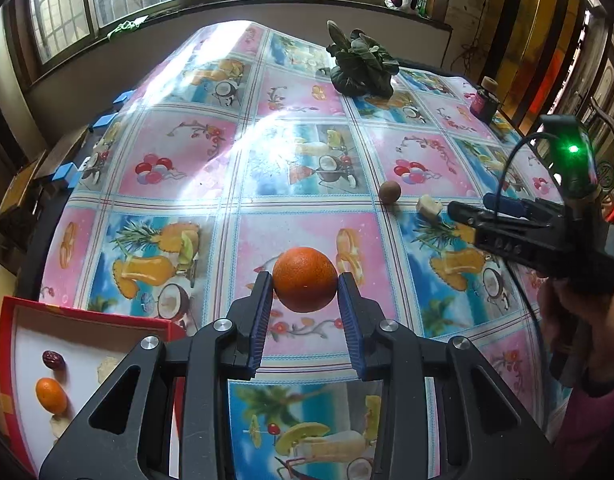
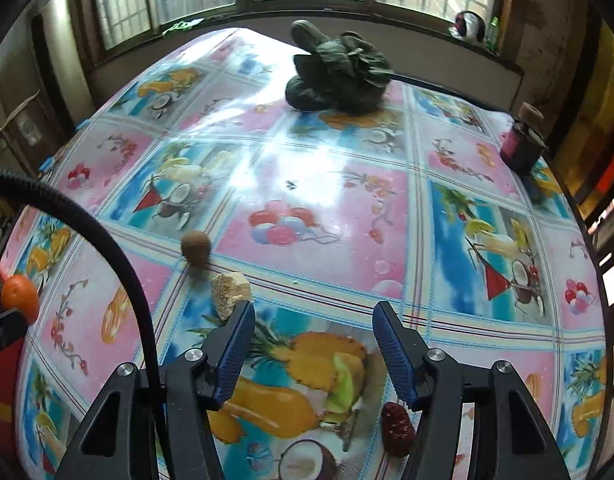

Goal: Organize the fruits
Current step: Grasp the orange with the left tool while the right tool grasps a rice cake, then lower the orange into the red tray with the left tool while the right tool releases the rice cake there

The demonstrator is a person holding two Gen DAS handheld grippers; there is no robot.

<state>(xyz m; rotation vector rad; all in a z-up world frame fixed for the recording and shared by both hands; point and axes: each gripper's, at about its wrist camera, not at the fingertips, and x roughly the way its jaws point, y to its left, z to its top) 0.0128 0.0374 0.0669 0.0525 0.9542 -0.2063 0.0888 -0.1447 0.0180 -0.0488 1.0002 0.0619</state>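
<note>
Left gripper (image 1: 306,284): clamped on orange (image 1: 305,285).
Right gripper (image 2: 314,322): half open, empty.
Red tray (image 1: 11,364), 8 o'clock: held kumquat (image 1: 51,395), date (image 1: 53,359).
Left over: kiwi (image 2: 195,245), red date (image 2: 397,428).

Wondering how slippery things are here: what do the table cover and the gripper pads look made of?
Table cover: likely glossy plastic or oilcloth, since window glare streaks across its printed fruit squares. Left gripper pads: blue, finely ribbed, probably rubbery; they hold the orange.
</note>
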